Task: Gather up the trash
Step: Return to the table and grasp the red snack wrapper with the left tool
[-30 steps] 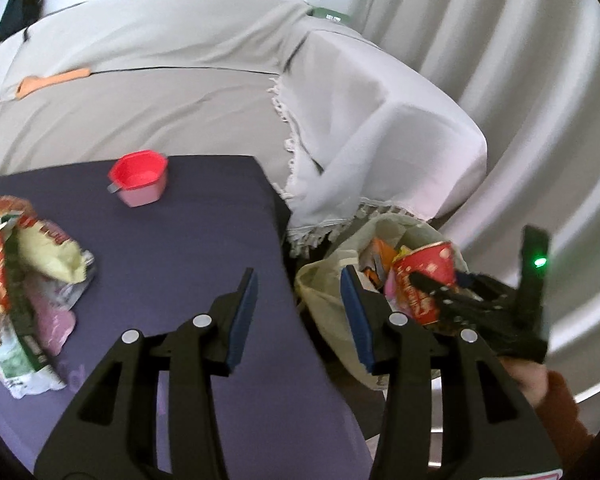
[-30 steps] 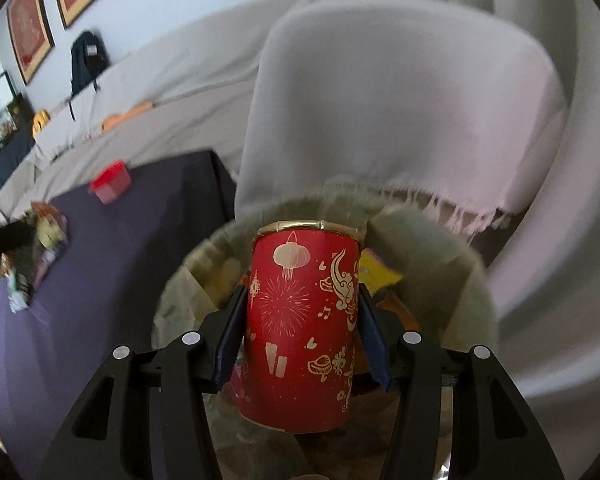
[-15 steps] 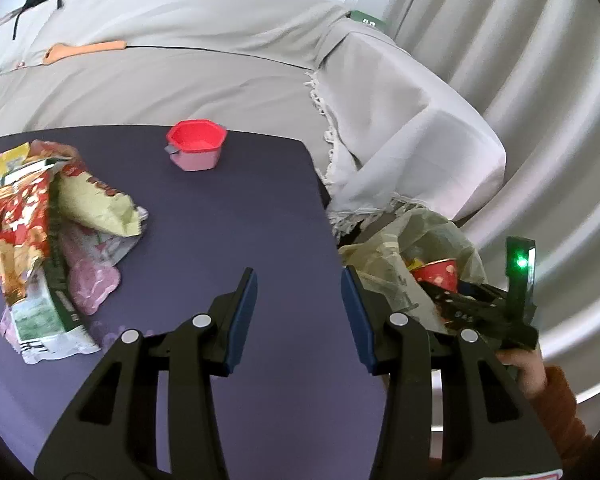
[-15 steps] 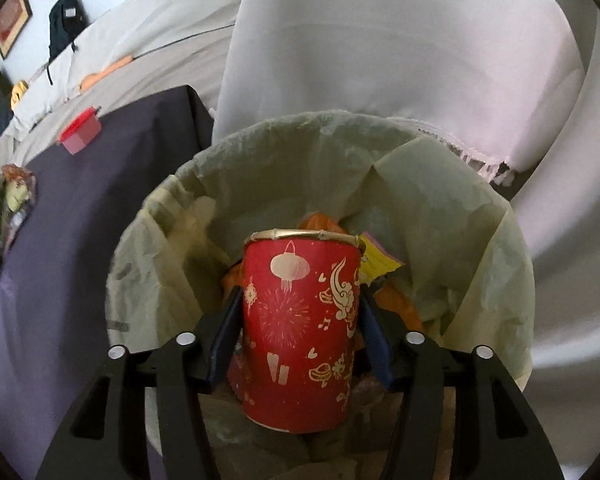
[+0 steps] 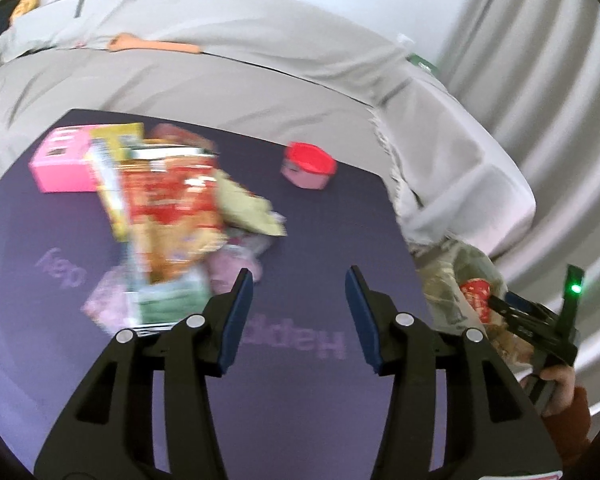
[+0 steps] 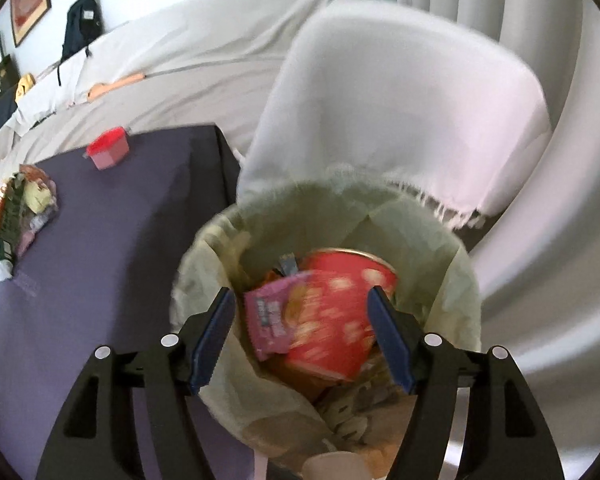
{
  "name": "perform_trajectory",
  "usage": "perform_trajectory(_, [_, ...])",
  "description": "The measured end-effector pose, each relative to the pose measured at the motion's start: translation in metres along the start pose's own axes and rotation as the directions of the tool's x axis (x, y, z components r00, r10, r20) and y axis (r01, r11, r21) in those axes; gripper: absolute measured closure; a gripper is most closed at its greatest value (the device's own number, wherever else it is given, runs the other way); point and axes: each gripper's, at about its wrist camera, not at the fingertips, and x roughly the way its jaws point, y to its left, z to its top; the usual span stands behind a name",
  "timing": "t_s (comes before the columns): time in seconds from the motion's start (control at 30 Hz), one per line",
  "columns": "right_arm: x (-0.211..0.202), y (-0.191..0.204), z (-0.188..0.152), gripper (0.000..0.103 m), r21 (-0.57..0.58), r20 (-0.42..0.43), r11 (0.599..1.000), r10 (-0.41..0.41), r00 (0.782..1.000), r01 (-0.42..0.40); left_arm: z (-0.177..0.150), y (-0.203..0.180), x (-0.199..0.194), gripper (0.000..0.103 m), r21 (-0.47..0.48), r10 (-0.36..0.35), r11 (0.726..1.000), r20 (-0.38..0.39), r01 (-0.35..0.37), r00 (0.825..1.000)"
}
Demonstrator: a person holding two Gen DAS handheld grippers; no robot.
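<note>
The purple table (image 5: 308, 216) carries a heap of wrappers (image 5: 168, 216). Over it the left gripper (image 5: 300, 312) has just widened, gripping nothing. Above the lined bin (image 6: 440, 264) the right gripper (image 6: 300, 332) has just spread, the red can (image 6: 340, 312) lying loose inside.

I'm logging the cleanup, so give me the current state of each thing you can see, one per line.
Right gripper: open above the bin, jaws just widened, nothing gripped.
Left gripper: open, empty, over the table.
Red cup: released, tilted inside the bin.
Trash bin: lined, partly filled.
Wrapper pile: on the table, uncollected.
Small red container: upright on the table.
</note>
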Motion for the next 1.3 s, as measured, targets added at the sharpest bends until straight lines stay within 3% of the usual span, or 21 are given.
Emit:
perform_trajectory(0.1, [-0.022, 0.014, 0.010, 0.038, -0.003, 0.074, 1.000, 0.013, 0.997, -0.013, 0.001, 0.027, -0.016, 0.057, -0.034, 0.042, 0.999, 0.046, -0.040, 0.998])
perform_trajectory(0.23, [-0.041, 0.042, 0.021, 0.032, -0.020, 0.141, 0.990, 0.143, 0.980, -0.142, 0.004, 0.058, -0.028, 0.057, -0.075, 0.094, 0.993, 0.079, -0.088, 0.992])
perform_trajectory(0.27, [-0.041, 0.054, 0.024, 0.032, -0.044, 0.135, 0.977, 0.214, 0.967, -0.210, 0.004, 0.066, -0.031, 0.057, -0.089, 0.105, 0.991, 0.083, -0.098, 0.991])
perform_trajectory(0.33, [-0.038, 0.080, 0.027, 0.032, -0.096, 0.094, 0.962, 0.265, 0.960, -0.256, 0.004, 0.085, -0.035, 0.057, -0.124, 0.130, 0.985, 0.085, -0.119, 0.988])
perform_trajectory(0.47, [-0.031, 0.137, 0.030, 0.032, -0.230, 0.058, 0.939, 0.274, 0.960, -0.255, 0.001, 0.112, -0.042, 0.057, -0.165, 0.162, 0.975, 0.088, -0.146, 0.983])
perform_trajectory(0.57, [-0.025, 0.168, 0.033, 0.032, -0.257, 0.030, 0.919, 0.316, 0.948, -0.298, -0.001, 0.129, -0.050, 0.057, -0.185, 0.184, 0.969, 0.092, -0.165, 0.979])
perform_trajectory(0.67, [-0.015, 0.195, 0.029, 0.032, -0.305, -0.006, 0.905, 0.310, 0.951, -0.297, -0.001, 0.146, -0.055, 0.056, -0.205, 0.201, 0.962, 0.091, -0.179, 0.975])
perform_trajectory(0.83, [-0.002, 0.216, 0.021, 0.032, -0.308, -0.057, 0.872, 0.381, 0.923, -0.379, -0.003, 0.165, -0.054, 0.056, -0.236, 0.215, 0.953, 0.078, -0.191, 0.974])
perform_trajectory(0.97, [0.001, 0.216, 0.021, 0.032, -0.284, -0.049, 0.879, 0.385, 0.921, -0.383, -0.005, 0.170, -0.048, 0.056, -0.246, 0.217, 0.949, 0.061, -0.196, 0.974])
perform_trajectory(1.3, [0.008, 0.197, 0.024, 0.032, -0.249, -0.015, 0.930, 0.275, 0.961, -0.270, 0.006, 0.143, -0.024, 0.056, -0.216, 0.118, 0.970, 0.031, -0.108, 0.993])
